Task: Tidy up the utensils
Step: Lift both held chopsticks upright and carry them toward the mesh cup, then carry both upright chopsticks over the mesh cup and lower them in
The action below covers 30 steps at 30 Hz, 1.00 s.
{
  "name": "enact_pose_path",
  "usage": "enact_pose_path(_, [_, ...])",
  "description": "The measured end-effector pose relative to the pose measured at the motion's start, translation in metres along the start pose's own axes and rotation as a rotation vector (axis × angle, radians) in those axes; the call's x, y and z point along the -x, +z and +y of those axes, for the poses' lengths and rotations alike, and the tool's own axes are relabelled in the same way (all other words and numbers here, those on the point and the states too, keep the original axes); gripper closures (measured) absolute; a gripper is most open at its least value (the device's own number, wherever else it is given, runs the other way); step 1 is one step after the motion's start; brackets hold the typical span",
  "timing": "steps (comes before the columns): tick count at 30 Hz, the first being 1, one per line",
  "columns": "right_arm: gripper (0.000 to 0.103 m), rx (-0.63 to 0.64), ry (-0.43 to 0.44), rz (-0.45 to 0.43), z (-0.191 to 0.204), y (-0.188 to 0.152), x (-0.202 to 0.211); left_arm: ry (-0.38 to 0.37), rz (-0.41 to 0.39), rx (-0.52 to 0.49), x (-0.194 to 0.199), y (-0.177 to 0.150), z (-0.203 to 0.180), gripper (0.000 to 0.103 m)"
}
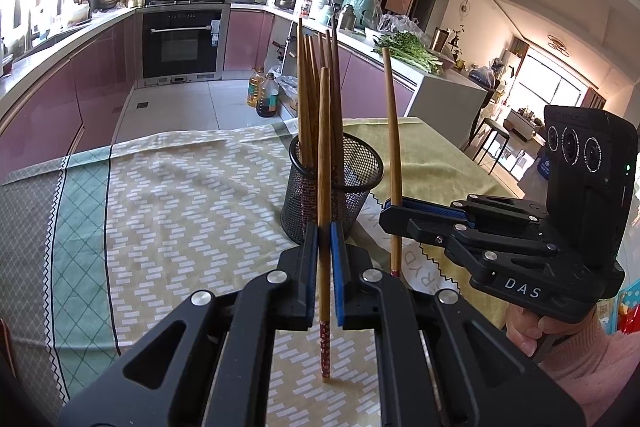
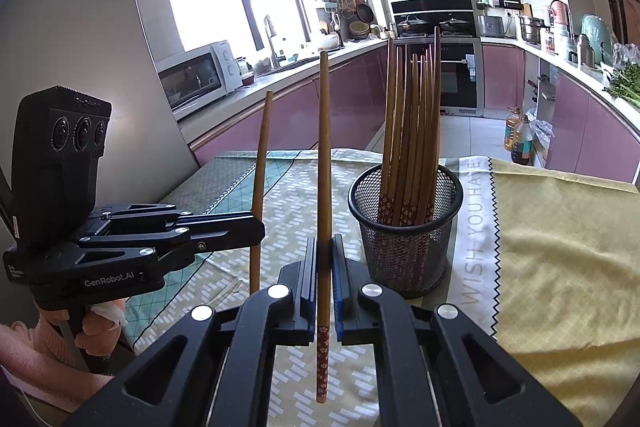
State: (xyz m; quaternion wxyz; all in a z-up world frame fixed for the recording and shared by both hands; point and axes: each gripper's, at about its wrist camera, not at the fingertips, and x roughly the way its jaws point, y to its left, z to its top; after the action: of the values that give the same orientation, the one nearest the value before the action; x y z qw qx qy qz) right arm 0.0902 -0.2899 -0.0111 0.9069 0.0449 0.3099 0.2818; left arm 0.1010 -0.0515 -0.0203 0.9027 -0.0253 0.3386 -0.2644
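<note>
The left gripper (image 1: 324, 239) is clamped on one wooden chopstick (image 1: 324, 147), held upright with its red-patterned end hanging below the blue pads, just above the cloth. The right gripper (image 2: 325, 251) is likewise closed on a second chopstick (image 2: 325, 155), also upright, patterned end down. Each gripper shows in the other's view: the right one (image 1: 394, 209) comes in from the right edge, the left one (image 2: 258, 227) from the left edge, both held in a hand with a pink sleeve.

Readable writing: "DAS" on the side of the right gripper's body, "GenRobot.AI" on the left one's. The cloth's (image 2: 560, 227) pale band reads "WISH YOU HAVE" beside a black zigzag line.

The black mesh holder (image 2: 404, 227) stands on the tabletop just ahead of both grippers, near the seam where the patterned green cloth (image 1: 160, 207) meets the yellow one. A bundle of matching chopsticks (image 2: 412, 115) stands in it, leaning toward its far side, patterned ends down. The near part of the holder's mouth is open.

The tabletop's far edge lies shortly behind the holder; beyond it is bare kitchen floor (image 1: 180, 107). Left of the holder the cloth is bare.
</note>
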Motion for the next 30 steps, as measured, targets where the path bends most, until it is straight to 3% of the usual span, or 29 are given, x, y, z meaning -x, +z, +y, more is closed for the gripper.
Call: enact_pose_path(30, [0.097, -0.001, -0.022, -0.021, -0.0067, 0.0086, 0.0028, -0.008, -0.017, -0.013, 0.0038, 0.0051, -0.0038, 0.096])
